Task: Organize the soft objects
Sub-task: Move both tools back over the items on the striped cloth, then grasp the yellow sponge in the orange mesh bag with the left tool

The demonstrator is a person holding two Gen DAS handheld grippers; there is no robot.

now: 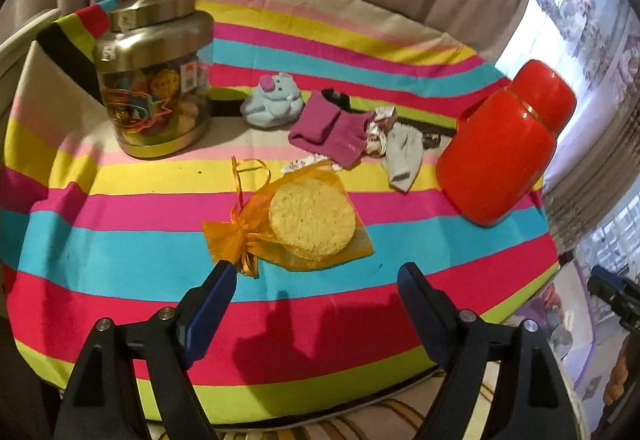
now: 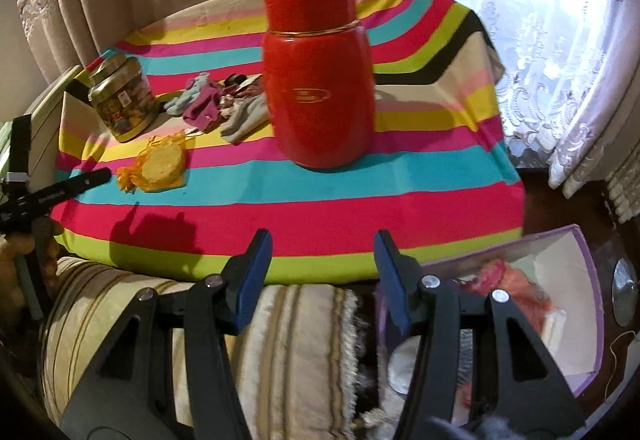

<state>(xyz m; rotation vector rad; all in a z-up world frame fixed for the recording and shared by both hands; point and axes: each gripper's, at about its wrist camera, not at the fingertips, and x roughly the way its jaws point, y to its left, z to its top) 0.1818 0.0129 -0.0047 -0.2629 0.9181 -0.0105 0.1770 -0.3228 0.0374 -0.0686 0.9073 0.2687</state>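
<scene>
A yellow sponge in an orange mesh bag [image 1: 304, 224] lies on the striped tablecloth [image 1: 120, 252], just ahead of my open, empty left gripper [image 1: 316, 276]. Behind it lie a blue plush toy [image 1: 276, 100], a magenta cloth [image 1: 332, 128] and a grey sock [image 1: 404, 156]. In the right wrist view the bagged sponge [image 2: 160, 164], plush toy [image 2: 186, 96], magenta cloth [image 2: 204, 108] and sock [image 2: 244, 120] sit at the left. My right gripper [image 2: 324, 252] is open and empty at the table's near edge, over a purple box [image 2: 584, 320] that holds pink and white soft items.
A red flask [image 1: 504, 144] stands at the right of the table, large in the right wrist view [image 2: 320, 80]. A metal-lidded glass jar [image 1: 156, 80] of sweets stands at the left [image 2: 120, 96]. A striped cushion [image 2: 280, 352] lies below the table edge. Curtains hang behind.
</scene>
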